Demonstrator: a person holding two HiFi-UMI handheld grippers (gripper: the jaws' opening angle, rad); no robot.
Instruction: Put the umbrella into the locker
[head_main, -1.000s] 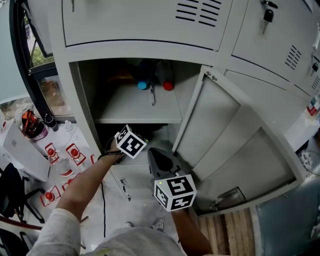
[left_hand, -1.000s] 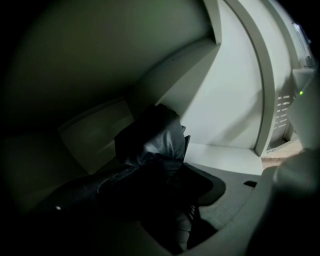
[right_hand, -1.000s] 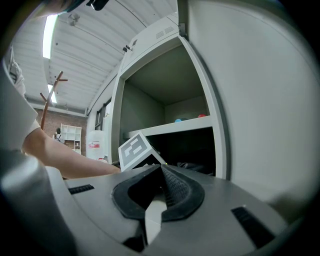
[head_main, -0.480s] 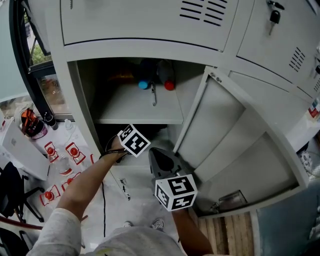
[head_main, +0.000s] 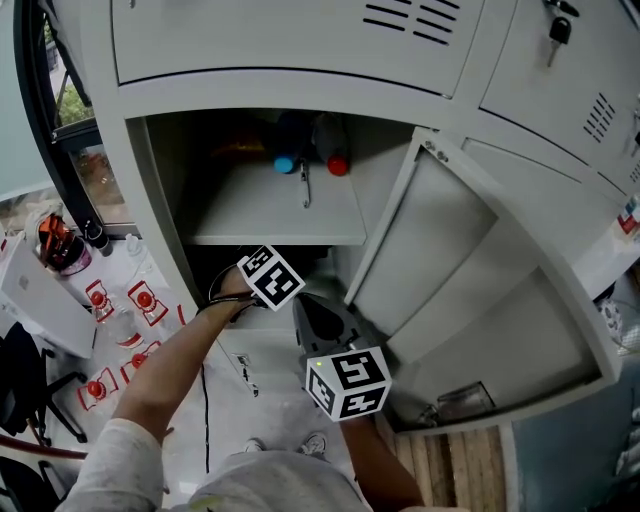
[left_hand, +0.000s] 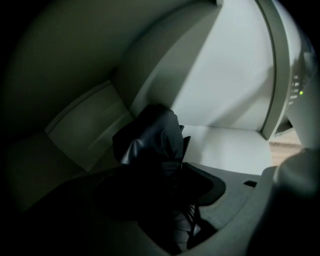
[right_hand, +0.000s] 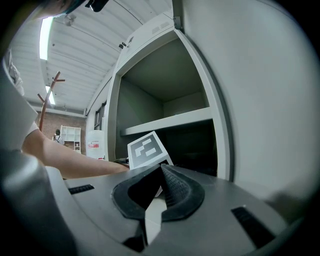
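The grey locker (head_main: 150, 200) stands open, its door (head_main: 470, 290) swung out to the right. My left gripper (left_hand: 160, 192) reaches down into the dark lower compartment (head_main: 225, 262), and only its marker cube (head_main: 270, 278) shows in the head view. It is shut on the black folded umbrella (left_hand: 150, 137), whose bundled fabric sticks out ahead of the jaws over the compartment floor (left_hand: 230, 150). My right gripper (head_main: 312, 312) hangs just outside the opening, below and right of the left one. In the right gripper view its fingertips (right_hand: 167, 175) meet with nothing between them.
On the upper shelf (head_main: 270, 215) stand a blue-capped bottle (head_main: 285, 164) and a red-capped bottle (head_main: 337, 165), with a small metal piece (head_main: 305, 187) in front. Closed locker doors (head_main: 300, 40) with keys (head_main: 560, 28) lie above. A cluttered table (head_main: 110, 310) sits left.
The left gripper's cube has tilted a little at the compartment mouth. The right gripper has stayed where it was.
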